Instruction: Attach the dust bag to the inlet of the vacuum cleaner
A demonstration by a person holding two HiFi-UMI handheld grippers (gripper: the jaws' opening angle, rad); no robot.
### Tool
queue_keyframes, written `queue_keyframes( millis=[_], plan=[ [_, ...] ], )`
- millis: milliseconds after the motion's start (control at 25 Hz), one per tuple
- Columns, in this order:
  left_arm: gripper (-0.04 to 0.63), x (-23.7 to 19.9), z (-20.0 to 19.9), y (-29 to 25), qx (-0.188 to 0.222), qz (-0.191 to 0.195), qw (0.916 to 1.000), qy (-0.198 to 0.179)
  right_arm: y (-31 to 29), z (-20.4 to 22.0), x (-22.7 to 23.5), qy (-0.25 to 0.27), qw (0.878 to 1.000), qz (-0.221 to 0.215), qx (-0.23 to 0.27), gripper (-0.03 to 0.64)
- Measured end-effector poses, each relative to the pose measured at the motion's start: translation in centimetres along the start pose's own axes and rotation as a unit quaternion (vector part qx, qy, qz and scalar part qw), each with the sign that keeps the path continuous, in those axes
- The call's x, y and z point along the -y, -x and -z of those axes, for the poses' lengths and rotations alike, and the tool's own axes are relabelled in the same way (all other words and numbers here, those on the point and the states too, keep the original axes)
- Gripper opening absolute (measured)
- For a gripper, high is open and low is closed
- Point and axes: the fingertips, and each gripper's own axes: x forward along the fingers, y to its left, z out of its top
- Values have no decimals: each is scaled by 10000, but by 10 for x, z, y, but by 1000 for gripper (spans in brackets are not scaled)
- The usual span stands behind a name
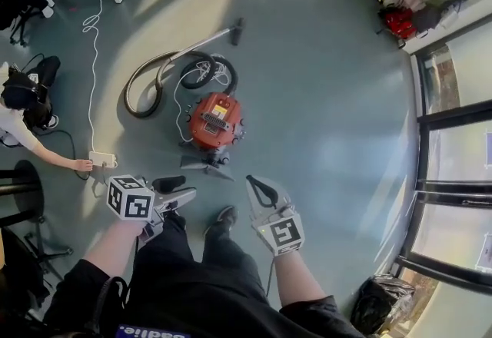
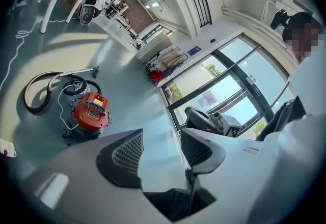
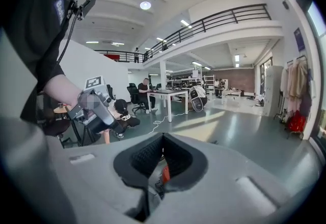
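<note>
Red-bodied on a grey base, the vacuum cleaner (image 1: pixel 214 123) stands on the glossy grey floor (image 1: pixel 323 83) just ahead of the person's shoes. Its hose (image 1: pixel 144 84) curls away to the left and a white cord (image 1: pixel 181 102) loops beside it. The left gripper (image 2: pixel 160 149) hangs above the floor with its jaws partly apart and nothing between them. The right gripper (image 3: pixel 162 159) has its jaws closed together, empty. At the far left, another person (image 1: pixel 19 110) reaches for a white power strip (image 1: pixel 102 159).
</note>
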Motion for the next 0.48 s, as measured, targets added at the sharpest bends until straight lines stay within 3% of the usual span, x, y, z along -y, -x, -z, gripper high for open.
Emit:
queue_keyframes(
  millis=[240, 480],
  plan=[
    [221, 68, 3, 14, 317, -228, 9989, -242, 41, -10, -19, 304, 9980, -532, 120, -6],
    [215, 98, 4, 32, 551, -327, 9971, -417, 62, -18, -30, 326, 9971, -660, 198, -6]
  ],
)
